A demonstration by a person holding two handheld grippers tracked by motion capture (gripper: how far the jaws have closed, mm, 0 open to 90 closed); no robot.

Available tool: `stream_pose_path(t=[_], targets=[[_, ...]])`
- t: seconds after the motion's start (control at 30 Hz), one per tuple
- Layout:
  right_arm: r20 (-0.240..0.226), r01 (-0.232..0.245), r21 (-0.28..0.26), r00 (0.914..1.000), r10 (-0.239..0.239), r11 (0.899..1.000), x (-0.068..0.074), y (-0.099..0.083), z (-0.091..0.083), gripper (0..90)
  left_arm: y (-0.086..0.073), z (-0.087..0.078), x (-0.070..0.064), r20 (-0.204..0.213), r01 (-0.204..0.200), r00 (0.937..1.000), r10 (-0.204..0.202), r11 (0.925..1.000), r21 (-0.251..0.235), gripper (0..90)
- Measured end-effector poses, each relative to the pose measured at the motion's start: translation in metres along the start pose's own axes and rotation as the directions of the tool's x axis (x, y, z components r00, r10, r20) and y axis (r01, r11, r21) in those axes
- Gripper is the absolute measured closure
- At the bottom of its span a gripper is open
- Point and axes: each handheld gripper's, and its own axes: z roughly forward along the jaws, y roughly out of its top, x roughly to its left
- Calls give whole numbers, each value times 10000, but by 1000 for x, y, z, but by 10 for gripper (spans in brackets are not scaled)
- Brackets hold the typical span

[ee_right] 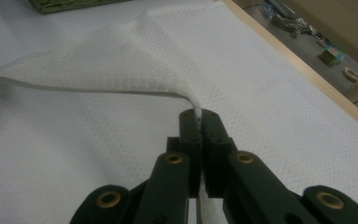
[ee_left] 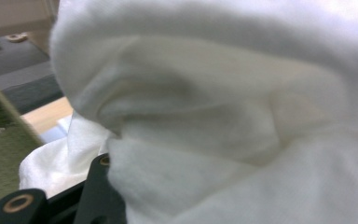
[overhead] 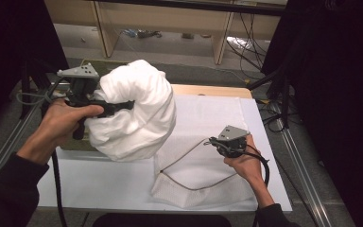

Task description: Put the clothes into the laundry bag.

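step: looks like stuffing a pillow into its cover; the insert is up in the air, the opening is being held up, nothing is inside yet

left gripper (overhead: 123,106): left-centre of the high view, jaws clamped into the side of the pillow (overhead: 137,111); the fabric bulges around them

pillow: big white roll, lifted off the table, upper left of centre in the high view; in the left gripper view it takes up nearly everything right of the jaw

right gripper (ee_right: 199,120): jaws pressed together on the top hem of the pillowcase (ee_right: 121,60), pulling it up into a little tent; in the high view it sits right of centre

pillowcase: flat on the white table (overhead: 99,184), lower centre of the high view, its trimmed opening edge curving toward the bottom

next move, my guess: lift that hem higher to widen the mouth, then bring the pillow down and right, leading corner first; one pinch point gives a narrow slot, so it'll probably snag

edges and room: wooden table edge (ee_right: 307,70) close at the right of the right gripper view; green mat (ee_left: 0,154) under the left hand, upper left; bare table at lower left is the free room
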Motion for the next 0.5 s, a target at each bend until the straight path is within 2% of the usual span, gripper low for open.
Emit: stream_pose_path(t=[0.03, 0.13, 0.2, 0.23, 0.3, 0.37, 0.4, 0.5], targets=[[-18, 170, -41, 9999, -170, 9998, -2, 1, -2, 896, -3, 2, -3, 52, -18, 10000, 18, 10000, -42, 514], [119, 6, -127, 9999, -5, 9999, -3, 2, -2, 896, -13, 7, -15, 390, -27, 9992, 28, 10000, -43, 513], [44, 67, -123, 10000, -66, 9999, -5, 3, -1, 896, -22, 13, -27, 813, -168, 9966, 162, 9998, 77, 513], [44, 67, -123, 10000, -66, 9999, -5, 3, -1, 896, -22, 13, -27, 813, -168, 9966, 162, 9998, 77, 513], [79, -27, -120, 10000, 28, 9999, -4, 3, -1, 896, -29, 18, -37, 1070, -276, 9939, 255, 9994, 189, 512], [-5, 96, -157, 10000, -96, 9998, -5, 5, -1, 896, -36, 25, -45, 1436, -428, 9889, 382, 9987, 290, 511], [-5, 96, -157, 10000, -96, 9998, -5, 5, -1, 896, -39, 28, -50, 1467, -407, 9885, 357, 9987, 313, 511], [-30, 67, -264, 10000, -67, 9996, -6, 8, -2, 896, -48, 39, -61, 1921, -590, 9801, 503, 9975, 396, 511]])
